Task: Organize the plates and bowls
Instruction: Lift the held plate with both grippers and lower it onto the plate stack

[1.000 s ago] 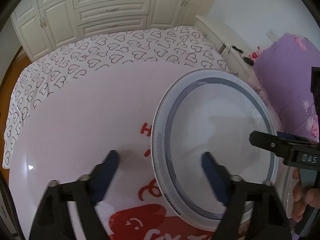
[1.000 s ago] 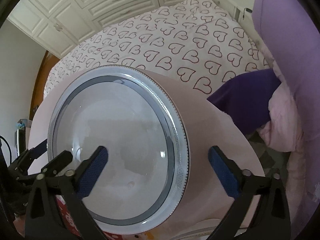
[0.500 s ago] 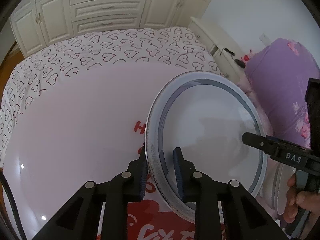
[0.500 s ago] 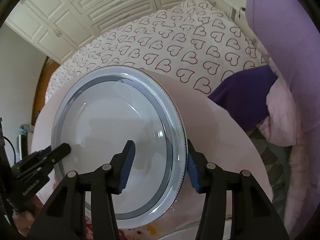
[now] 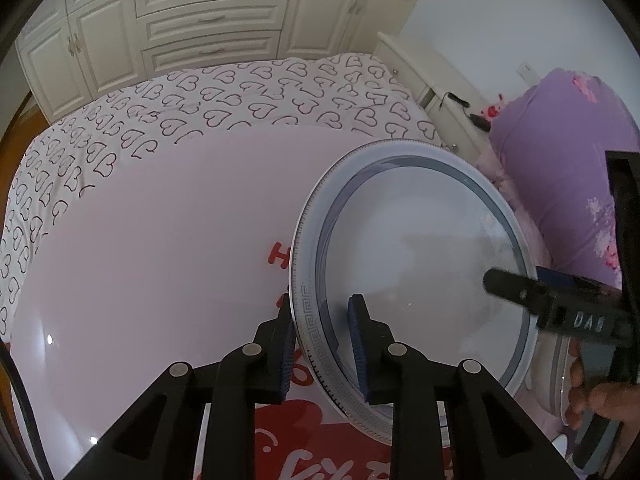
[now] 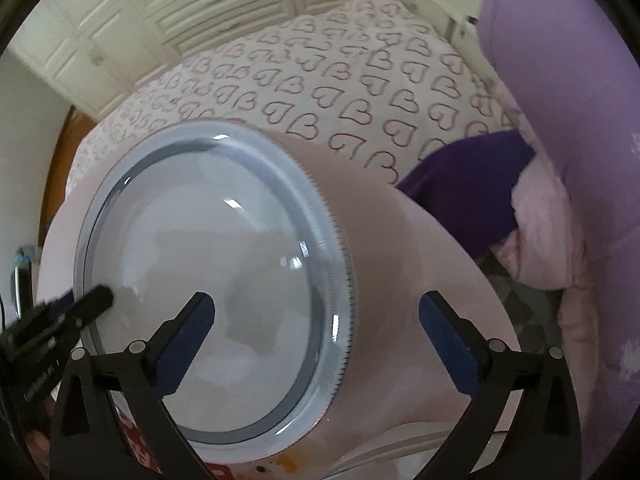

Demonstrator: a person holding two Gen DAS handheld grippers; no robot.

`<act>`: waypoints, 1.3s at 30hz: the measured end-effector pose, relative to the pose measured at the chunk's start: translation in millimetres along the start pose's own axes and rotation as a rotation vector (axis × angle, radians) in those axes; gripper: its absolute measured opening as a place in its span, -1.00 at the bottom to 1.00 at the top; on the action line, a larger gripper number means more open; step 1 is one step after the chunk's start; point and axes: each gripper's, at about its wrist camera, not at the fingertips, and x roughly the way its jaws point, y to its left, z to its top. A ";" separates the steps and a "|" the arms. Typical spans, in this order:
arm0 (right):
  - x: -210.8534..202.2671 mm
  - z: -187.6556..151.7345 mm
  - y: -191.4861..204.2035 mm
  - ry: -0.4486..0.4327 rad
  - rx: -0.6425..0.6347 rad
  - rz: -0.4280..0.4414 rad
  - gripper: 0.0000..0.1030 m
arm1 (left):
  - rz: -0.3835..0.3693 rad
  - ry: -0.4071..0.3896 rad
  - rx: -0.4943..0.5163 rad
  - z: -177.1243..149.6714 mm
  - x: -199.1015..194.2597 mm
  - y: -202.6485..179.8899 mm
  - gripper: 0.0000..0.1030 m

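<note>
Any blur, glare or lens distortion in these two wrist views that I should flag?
Left wrist: mostly sharp, with fisheye bending at the wardrobe and slight blur on the right hand-held gripper. Right wrist: soft throughout from motion blur, with window glints on the plate and dark lens corners.

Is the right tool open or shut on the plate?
Open. In the right wrist view the right tool has just sprung wide, its pads clear of the plate's rim; the left tool pinches it.
</note>
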 end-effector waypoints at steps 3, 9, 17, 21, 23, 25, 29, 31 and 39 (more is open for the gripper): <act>-7.3 1.4 -4.5 -0.041 0.021 -0.038 0.11 | 0.002 -0.003 0.003 -1.1 -0.4 -1.8 -0.56; -8.9 0.1 -4.1 -0.043 0.015 0.076 -0.42 | -0.003 0.000 0.000 -2.1 -1.3 -2.2 -0.57; -10.6 -4.8 -5.1 -0.070 -0.013 0.076 -0.50 | -0.002 0.002 0.004 -0.7 -2.8 -0.9 -0.57; -12.5 -6.3 -4.7 -0.081 -0.027 0.072 -0.51 | -0.012 -0.002 0.000 -2.2 -3.6 0.1 -0.60; -14.4 -8.1 -7.0 -0.089 -0.018 0.088 -0.54 | -0.020 -0.003 -0.009 -2.7 -4.7 3.7 -0.61; -17.0 -10.1 -7.0 -0.095 -0.017 0.107 -0.57 | -0.032 -0.002 -0.026 -3.5 -6.3 9.3 -0.61; -22.3 -11.3 -0.4 -0.096 -0.027 0.129 -0.60 | -0.033 -0.011 -0.048 -2.3 -12.8 18.4 -0.62; -25.6 -12.0 4.9 -0.100 -0.032 0.143 -0.60 | -0.020 -0.041 -0.045 -0.9 -22.5 21.2 -0.62; -46.9 -18.8 29.3 -0.135 -0.074 0.168 -0.60 | -0.010 -0.111 -0.050 -17.2 -57.2 34.0 -0.64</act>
